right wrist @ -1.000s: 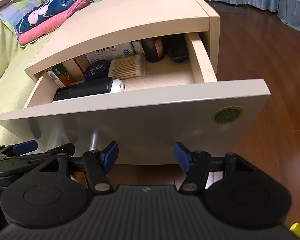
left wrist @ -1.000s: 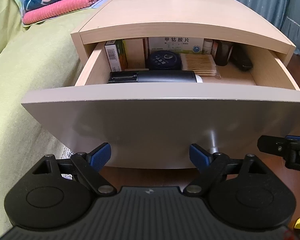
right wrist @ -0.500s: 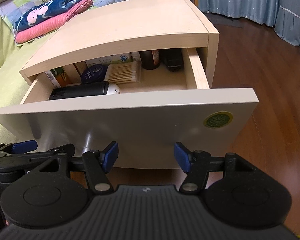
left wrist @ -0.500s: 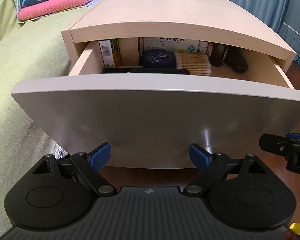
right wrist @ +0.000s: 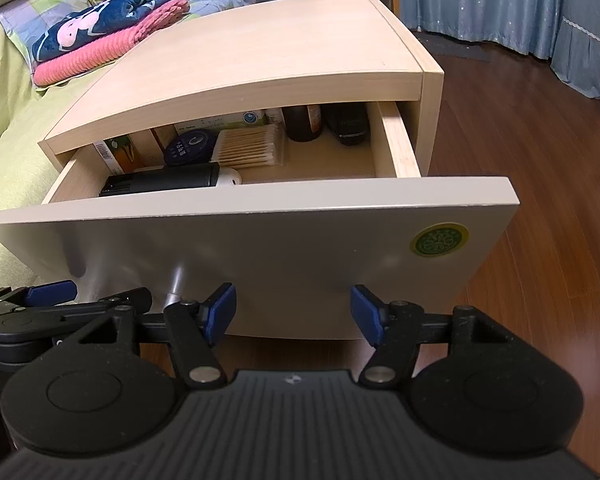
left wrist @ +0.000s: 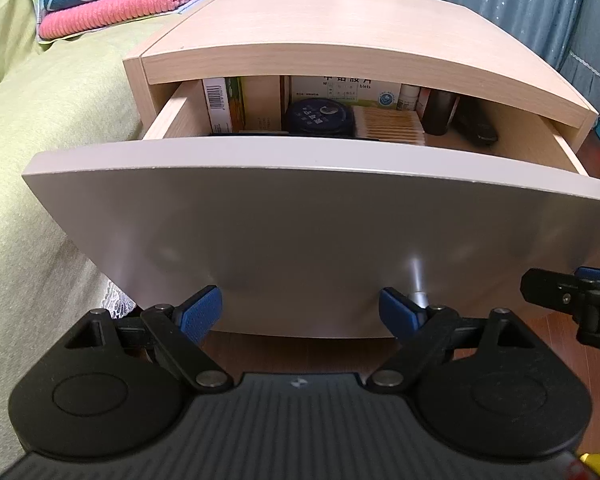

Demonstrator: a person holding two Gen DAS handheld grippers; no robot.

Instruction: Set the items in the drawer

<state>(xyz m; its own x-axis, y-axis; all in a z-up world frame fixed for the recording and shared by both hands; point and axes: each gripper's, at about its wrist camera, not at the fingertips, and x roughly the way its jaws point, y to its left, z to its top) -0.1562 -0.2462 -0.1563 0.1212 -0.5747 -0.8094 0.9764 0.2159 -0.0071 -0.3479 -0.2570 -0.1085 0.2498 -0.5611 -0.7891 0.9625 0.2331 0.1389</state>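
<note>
Drawer (right wrist: 260, 240) pulled out of nightstand (right wrist: 260, 48), front panel just ahead of both sets of jaws. Left gripper (left wrist: 300, 312) empty, jaws spread apart, blue pads level with panel's lower edge. Right gripper (right wrist: 292, 312) likewise empty, jaws apart. Beyond the jaws, inside the drawer: black case (right wrist: 160, 180) along the front, round dark tin (right wrist: 190, 148), cotton swabs (right wrist: 252, 146), dark bottle (right wrist: 304, 122), medicine boxes (left wrist: 224, 104) toward the back. Metal handle (right wrist: 174, 284) near right gripper's left pad.

Drawer (right wrist: 260, 248) pulled out of nightstand (right wrist: 260, 52); bed (right wrist: 8, 128) left; swab pack (right wrist: 250, 146) inside, tin (right wrist: 190, 148) left.
</note>
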